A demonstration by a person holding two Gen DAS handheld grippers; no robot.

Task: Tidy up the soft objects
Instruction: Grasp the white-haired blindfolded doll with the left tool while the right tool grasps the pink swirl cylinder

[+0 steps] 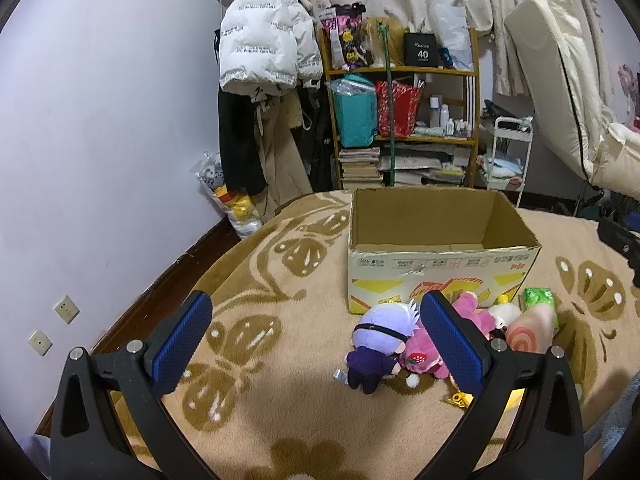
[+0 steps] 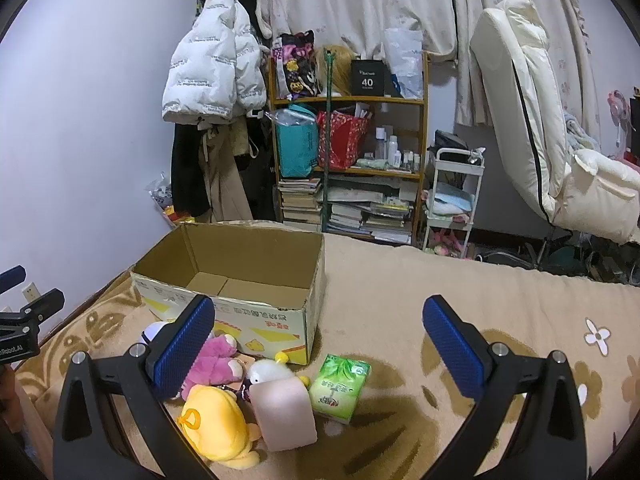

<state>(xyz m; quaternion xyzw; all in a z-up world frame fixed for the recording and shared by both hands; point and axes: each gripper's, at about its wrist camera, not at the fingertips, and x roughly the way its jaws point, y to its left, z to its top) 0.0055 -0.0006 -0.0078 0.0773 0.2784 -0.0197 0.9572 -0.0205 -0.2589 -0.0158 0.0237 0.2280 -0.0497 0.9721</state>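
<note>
An open, empty cardboard box [image 1: 440, 256] [image 2: 240, 292] stands on the beige blanket. In front of it lies a pile of soft toys: a purple doll with white hair [image 1: 376, 348], a pink plush [image 1: 472, 316] [image 2: 216, 360], a small white plush [image 2: 266, 372], a pink roll-shaped cushion [image 2: 284, 412] [image 1: 528, 332], a yellow plush [image 2: 218, 428] and a green tissue pack [image 2: 340, 386] [image 1: 538, 300]. My left gripper [image 1: 316, 340] is open and empty, left of and above the pile. My right gripper [image 2: 320, 348] is open and empty, above the tissue pack.
The blanket [image 2: 440, 300] covers a bed. Behind it stand a wooden shelf [image 1: 404, 120] with books and bags, a coat rack with a white puffer jacket [image 1: 264, 32], a white trolley [image 2: 452, 200] and a folded cream mattress [image 2: 532, 120]. A wall is at left.
</note>
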